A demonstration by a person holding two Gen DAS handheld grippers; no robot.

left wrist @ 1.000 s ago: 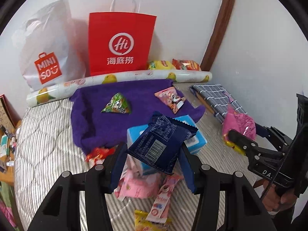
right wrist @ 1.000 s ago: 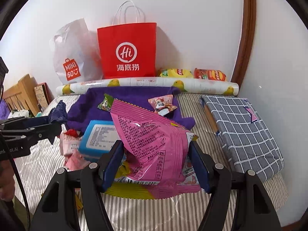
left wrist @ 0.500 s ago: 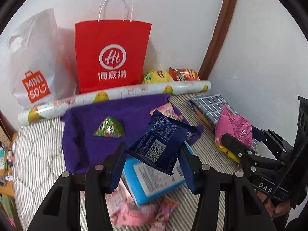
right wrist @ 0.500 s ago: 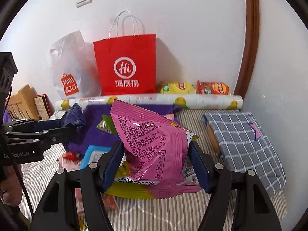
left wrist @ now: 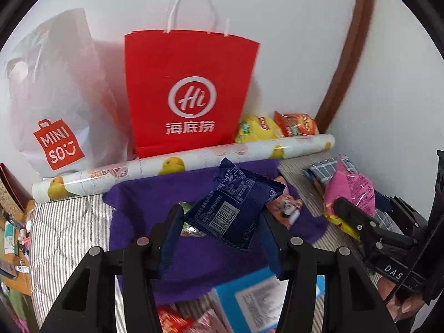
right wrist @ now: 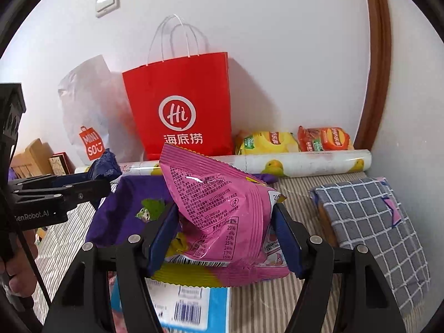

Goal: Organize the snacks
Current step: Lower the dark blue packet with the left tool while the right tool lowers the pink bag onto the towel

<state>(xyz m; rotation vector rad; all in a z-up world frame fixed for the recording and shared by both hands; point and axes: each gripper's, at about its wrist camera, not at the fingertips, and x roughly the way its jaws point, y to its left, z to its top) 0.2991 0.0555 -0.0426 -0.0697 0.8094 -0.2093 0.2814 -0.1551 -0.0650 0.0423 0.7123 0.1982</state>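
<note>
Well, over on the far side of the bed, to the left of the left gripper [left wrist: 219, 238], a white Miniso bag [left wrist: 55, 116] leans on the wall, with a red paper bag [left wrist: 188, 94] standing just beside it, straight ahead of that claw. A printed roll [left wrist: 177, 163] lies across in front of both bags. The left gripper's two pads press on a dark blue snack packet [left wrist: 233, 205], which is lifted clear above the purple cloth [left wrist: 144, 211] spread on the striped bedding [left wrist: 66, 227]. Below and close to that claw sits a blue box [left wrist: 258, 302], and a small orange packet [left wrist: 285, 208] lies on the cloth just to the right of the claw's right finger.

Further right, the right gripper [right wrist: 224, 238] pinches a pink snack bag [right wrist: 219, 216], holding it up over the bed; a green wrapper [right wrist: 151, 209] lies on the cloth beside its left finger. Beyond it, behind the roll, a yellow chip bag [right wrist: 266, 141] and an orange chip bag [right wrist: 324, 138] rest against the wall. To the right of this claw lies a grey checked bundle [right wrist: 369, 222].
</note>
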